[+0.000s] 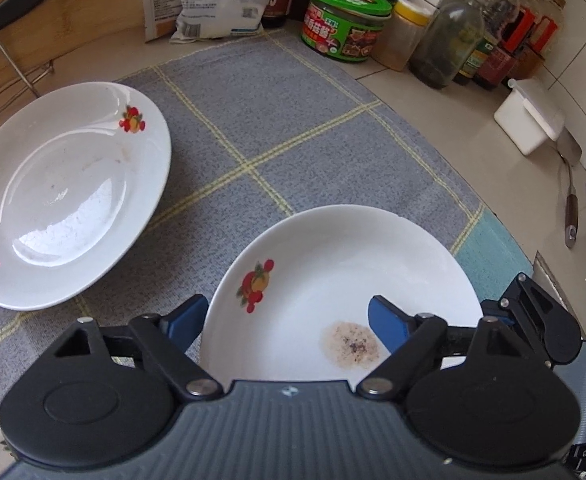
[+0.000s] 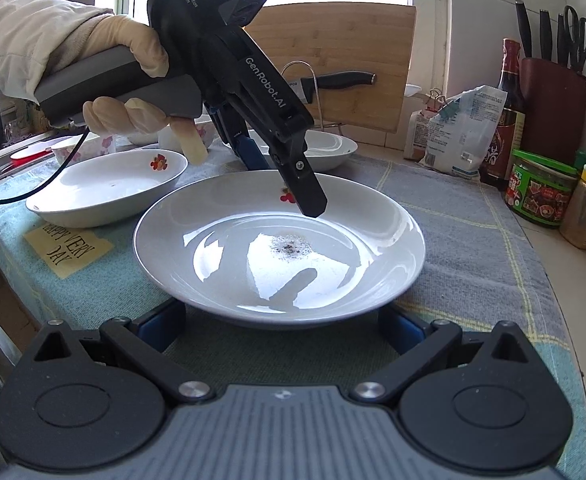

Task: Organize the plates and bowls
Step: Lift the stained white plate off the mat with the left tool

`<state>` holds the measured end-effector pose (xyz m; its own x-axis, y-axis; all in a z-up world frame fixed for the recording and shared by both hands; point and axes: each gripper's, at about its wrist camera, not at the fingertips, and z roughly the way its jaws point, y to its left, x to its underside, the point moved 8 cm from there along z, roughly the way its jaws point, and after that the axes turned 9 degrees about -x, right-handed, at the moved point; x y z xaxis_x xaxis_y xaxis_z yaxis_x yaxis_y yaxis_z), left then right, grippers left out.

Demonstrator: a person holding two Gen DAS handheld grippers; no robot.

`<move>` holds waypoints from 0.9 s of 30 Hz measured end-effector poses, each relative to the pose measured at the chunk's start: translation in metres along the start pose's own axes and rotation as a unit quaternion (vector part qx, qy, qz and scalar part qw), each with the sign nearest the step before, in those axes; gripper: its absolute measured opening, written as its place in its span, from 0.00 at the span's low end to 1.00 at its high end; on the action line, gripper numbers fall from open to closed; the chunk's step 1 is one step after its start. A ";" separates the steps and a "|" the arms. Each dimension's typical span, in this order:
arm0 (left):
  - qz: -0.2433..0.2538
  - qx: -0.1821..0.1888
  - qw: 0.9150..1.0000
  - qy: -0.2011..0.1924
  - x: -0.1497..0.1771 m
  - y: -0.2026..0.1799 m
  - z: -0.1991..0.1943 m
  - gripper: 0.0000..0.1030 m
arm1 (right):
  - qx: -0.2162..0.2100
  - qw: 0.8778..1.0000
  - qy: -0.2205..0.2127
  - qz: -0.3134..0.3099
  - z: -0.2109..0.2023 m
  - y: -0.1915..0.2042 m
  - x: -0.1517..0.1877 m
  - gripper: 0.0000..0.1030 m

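Because it is glazed white ceramic, the shallow round plate with the fruit decal and a brown speckled stain (image 2: pixel 279 246) will be stiff, smooth and slippery, moderately heavy, and likely to chip if dropped or knocked against another dish. It sits near the front edge of the grey-and-teal checked cloth (image 2: pixel 473 240) that covers the counter.

The right gripper (image 2: pixel 281 330) lies low just in front of this plate, its blue pads spread wide to either side under the near rim, touching nothing that I can see. The left gripper (image 1: pixel 289 320), carried by a gloved hand (image 2: pixel 133 80), straddles the opposite rim from above: one finger (image 1: pixel 389 324) hangs inside the well, the other (image 1: pixel 185 322) outside, with the jaws parted and not yet pressing.

The thin rim is the only sensible hold; a pinch there should be deep and firm, since glaze gives little friction.

Farther back, a second white decal plate (image 2: pixel 109 184) rests toward the cloth's left edge, and a third white dish (image 2: pixel 329 150) stands near the far edge.
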<state>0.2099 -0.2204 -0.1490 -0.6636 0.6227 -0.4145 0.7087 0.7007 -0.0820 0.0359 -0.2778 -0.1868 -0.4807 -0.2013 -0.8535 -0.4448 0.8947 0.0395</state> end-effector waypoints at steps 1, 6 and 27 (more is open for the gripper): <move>0.000 0.001 1.000 0.002 0.000 0.001 0.000 0.84 | 0.001 1.000 -0.001 0.000 0.000 0.000 0.000 1.00; 0.003 0.014 1.000 0.016 -0.001 0.004 0.002 0.85 | 0.006 1.000 -0.006 -0.001 -0.002 0.001 0.000 1.00; 0.023 0.035 0.999 0.032 0.003 -0.001 0.003 0.79 | 0.018 1.000 0.018 -0.008 0.002 0.003 -0.006 1.00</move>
<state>0.2083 -0.2205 -0.1531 -0.6424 0.6764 -0.3603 0.7523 0.6463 -0.1280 0.0391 -0.2730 -0.1826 -0.5012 -0.2301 -0.8342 -0.4265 0.9045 0.0067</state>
